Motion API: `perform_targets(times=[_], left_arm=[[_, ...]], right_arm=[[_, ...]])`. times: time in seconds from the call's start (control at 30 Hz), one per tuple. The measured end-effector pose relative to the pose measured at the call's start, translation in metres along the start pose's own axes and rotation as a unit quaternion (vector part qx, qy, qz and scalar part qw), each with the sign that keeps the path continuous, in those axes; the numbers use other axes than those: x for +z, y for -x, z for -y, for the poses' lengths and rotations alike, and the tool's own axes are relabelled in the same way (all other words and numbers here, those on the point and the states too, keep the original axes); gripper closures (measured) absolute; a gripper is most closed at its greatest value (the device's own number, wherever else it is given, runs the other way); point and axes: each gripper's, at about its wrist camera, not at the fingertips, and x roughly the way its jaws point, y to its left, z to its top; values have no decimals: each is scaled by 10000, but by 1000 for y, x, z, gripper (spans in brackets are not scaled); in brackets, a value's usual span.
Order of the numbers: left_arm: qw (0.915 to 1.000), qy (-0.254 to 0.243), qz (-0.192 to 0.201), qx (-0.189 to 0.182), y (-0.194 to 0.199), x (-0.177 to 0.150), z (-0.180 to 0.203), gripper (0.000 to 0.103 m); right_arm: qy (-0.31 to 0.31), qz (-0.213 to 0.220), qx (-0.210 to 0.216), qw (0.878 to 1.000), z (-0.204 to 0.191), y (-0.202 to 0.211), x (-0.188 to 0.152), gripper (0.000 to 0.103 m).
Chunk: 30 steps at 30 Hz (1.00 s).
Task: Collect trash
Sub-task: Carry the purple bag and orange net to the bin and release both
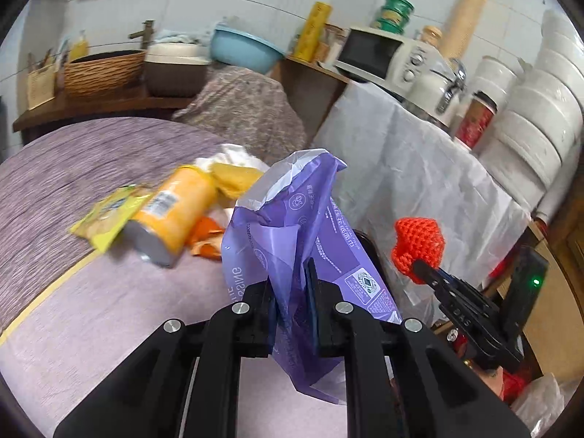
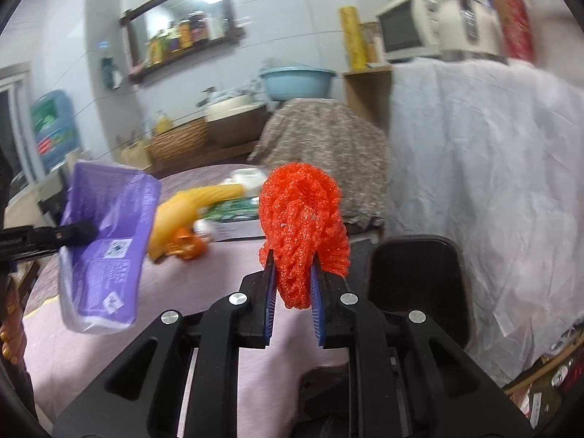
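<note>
Left gripper (image 1: 292,292) pinches the purple bag (image 1: 292,219), right gripper (image 2: 292,284) pinches red mesh (image 2: 303,219); both are lifted clear of the surface (image 1: 91,310) for carrying off.

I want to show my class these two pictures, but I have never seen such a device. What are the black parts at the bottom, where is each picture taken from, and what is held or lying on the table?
The black parts are hand-held grippers, one in each of a person's hands, each with a camera looking along its two fingers. In the left camera's picture the left gripper pinches a purple plastic bag. In the right camera's picture the right gripper pinches an orange-red net. On the purple tablecloth lie a yellow can, a yellow wrapper and orange scraps.
</note>
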Motion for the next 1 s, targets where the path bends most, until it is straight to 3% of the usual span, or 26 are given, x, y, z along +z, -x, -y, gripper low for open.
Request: perform_targets(times=[0.27,0.47,0.63,0.7,0.77,1.0], left_arm=[[9985,-302,-369,-280,-55,6,46,89],[9975,-350,-514,-322,-88,12,70,89],[9960,-408,-725,-339,-118,15,90,89],[9954,-404,-785,-370,-128,16,97,89],[9948,-479,-827,-347,-138,16,104,89],[9917,-741,-1028,-214,-178,14,131,89]], right_arm=[[-600,-597,-842,9928,87,-65,-19,86],[-953,-1256,-1064,9817,128,-131,-53,86],[-954,-1595,-1141,9759,138,-170,-75,83],[-969,-1659,-1287,9729,141,-180,-83,70],[-1054,-1673,-1353,9709,145,-183,-87,35],[-1183,-1418,-1508,9712,156,-153,-89,29]])
